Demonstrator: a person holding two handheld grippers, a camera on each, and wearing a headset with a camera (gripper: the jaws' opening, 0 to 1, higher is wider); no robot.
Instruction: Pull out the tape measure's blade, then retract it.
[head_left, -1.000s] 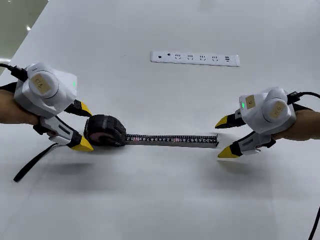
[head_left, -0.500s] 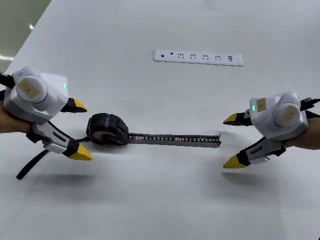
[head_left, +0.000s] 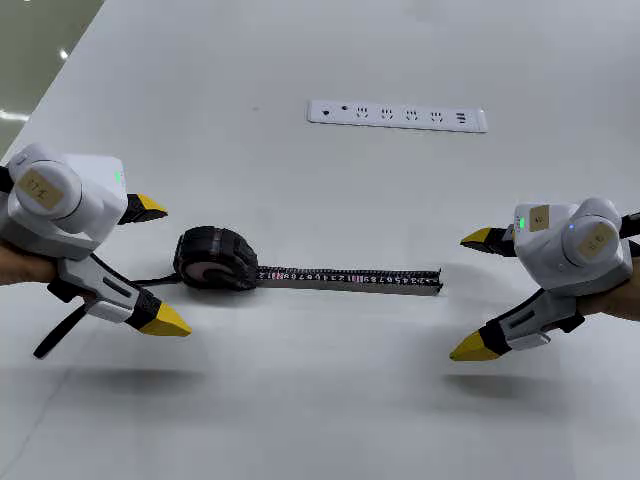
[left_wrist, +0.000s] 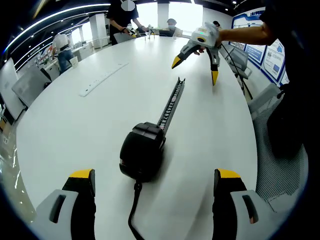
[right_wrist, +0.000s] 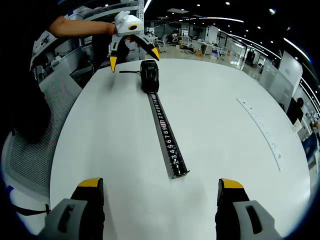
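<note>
So the tape measure (head_left: 212, 259) sits on the white table (head_left: 320, 420), left of centre in the head view, with its blade (head_left: 350, 279) drawn out and lying flat. Its long axis runs almost level across the middle of the frame, dipping a touch to the right. The black case is the left end and the hooked tip points right. In the right gripper view the same line climbs from the tip at lower centre to the case at upper centre. A black strap (head_left: 60, 330) trails from the case toward the lower left edge.

The left gripper (head_left: 160, 265) hangs just beside the case, jaws spread wide and touching nothing. The right gripper (head_left: 474, 293) is spread just as wide, near the tip but apart from it — so the blade seems to stay out by its own lock.

What remains, I judge, is the retract. Done well, the left gripper would close on the case's two broad sides so it cannot skid. The right would pinch the blade near the tip and feed it back along its own line — a loose tip could whip or kink. The power strip (head_left: 397, 115) lies well apart, at upper centre.
</note>
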